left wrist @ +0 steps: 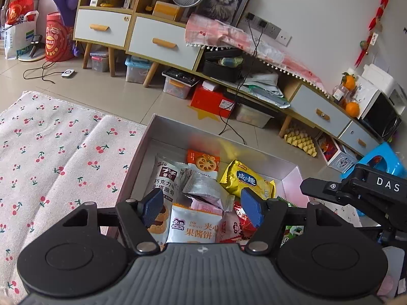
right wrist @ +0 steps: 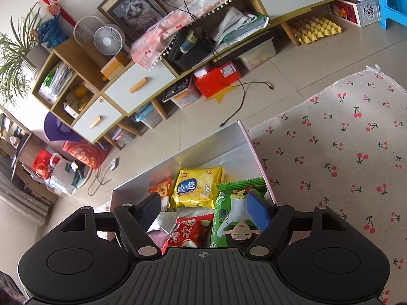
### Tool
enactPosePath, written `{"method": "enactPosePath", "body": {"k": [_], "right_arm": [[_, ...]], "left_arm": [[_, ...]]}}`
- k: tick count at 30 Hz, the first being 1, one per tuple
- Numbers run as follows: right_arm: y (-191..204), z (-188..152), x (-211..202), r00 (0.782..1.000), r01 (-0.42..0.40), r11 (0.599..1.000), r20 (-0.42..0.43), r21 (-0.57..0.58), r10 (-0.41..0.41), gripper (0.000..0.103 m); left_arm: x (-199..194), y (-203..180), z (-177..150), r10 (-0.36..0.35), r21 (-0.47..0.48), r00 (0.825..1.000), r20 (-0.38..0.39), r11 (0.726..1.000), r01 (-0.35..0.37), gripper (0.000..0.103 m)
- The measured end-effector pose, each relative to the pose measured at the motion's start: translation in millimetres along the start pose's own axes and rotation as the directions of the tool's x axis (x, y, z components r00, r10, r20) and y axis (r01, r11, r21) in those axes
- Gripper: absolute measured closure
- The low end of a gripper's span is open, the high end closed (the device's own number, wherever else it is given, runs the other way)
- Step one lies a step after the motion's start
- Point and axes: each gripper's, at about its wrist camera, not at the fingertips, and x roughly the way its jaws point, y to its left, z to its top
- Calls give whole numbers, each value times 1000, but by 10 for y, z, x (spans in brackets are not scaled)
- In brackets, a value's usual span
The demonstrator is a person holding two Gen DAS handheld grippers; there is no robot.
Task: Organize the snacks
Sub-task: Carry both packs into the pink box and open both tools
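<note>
Both grippers, left (left wrist: 203, 209) and right (right wrist: 207, 211), are hovering over the box (left wrist: 162, 131) with fingers wide, holding nothing; lifting straight up is looking wisest, avoiding snagging the packets (left wrist: 250, 181).

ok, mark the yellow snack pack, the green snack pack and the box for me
yellow snack pack (left wrist: 248, 179), left wrist view, on its blue label.
green snack pack (right wrist: 229, 203), right wrist view, on its upper green face.
box (left wrist: 178, 129), left wrist view, on its bare far inner wall.
</note>
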Motion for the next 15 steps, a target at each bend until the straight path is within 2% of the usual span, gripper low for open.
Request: {"method": "enactPosePath", "body": {"k": [6, 13, 15], "right_arm": [[59, -21, -225, 1000, 12, 999, 10, -50, -11, 22], [106, -132, -446, 999, 29, 996, -11, -82, -30, 18], [140, -174, -504, 999, 40, 993, -12, -109, -42, 15]], "left_arm": [[-128, 24, -41, 11, 27, 1000, -14, 1000, -11, 31], [-352, 86, -50, 38, 61, 999, -14, 997, -38, 10], [-435, 98, -38, 52, 89, 999, -9, 995, -51, 7]]}}
